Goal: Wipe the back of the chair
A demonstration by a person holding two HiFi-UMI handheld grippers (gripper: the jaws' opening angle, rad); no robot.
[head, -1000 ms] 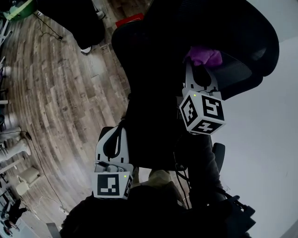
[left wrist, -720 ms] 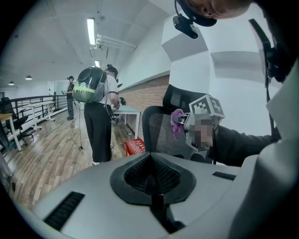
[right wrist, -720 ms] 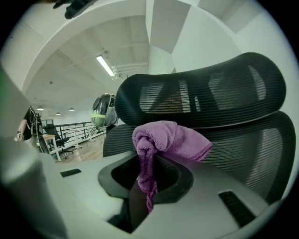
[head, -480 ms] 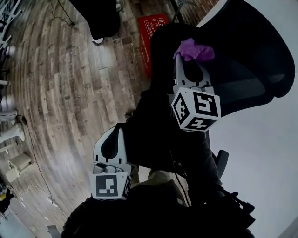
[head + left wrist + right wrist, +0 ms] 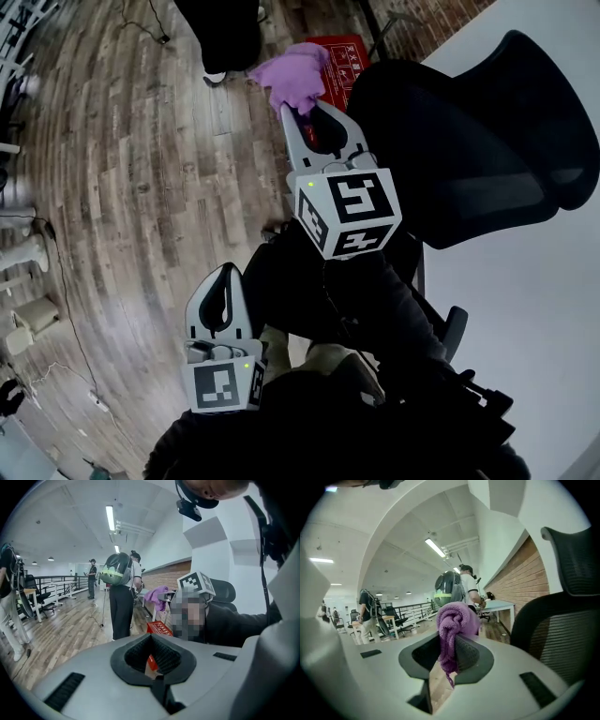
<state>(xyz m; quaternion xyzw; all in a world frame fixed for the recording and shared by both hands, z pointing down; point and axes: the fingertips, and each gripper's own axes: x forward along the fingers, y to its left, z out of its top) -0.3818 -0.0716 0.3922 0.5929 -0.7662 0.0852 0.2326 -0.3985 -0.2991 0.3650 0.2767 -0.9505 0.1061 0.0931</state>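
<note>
The black mesh office chair's back stands at the right of the head view and fills the right edge of the right gripper view. My right gripper is shut on a bunched purple cloth, held left of the chair back and apart from it. In the right gripper view the cloth hangs between the pads. The left gripper view also catches the cloth. My left gripper hangs lower, over the floor, shut with nothing in it.
A red box lies on the wooden floor under the cloth. A person in dark trousers with a backpack stands nearby. A white wall is behind the chair. Desks and chairs stand farther off.
My right gripper has swung left off the chair back with the purple cloth and now sits over the floor and red box. The left gripper has barely moved.
</note>
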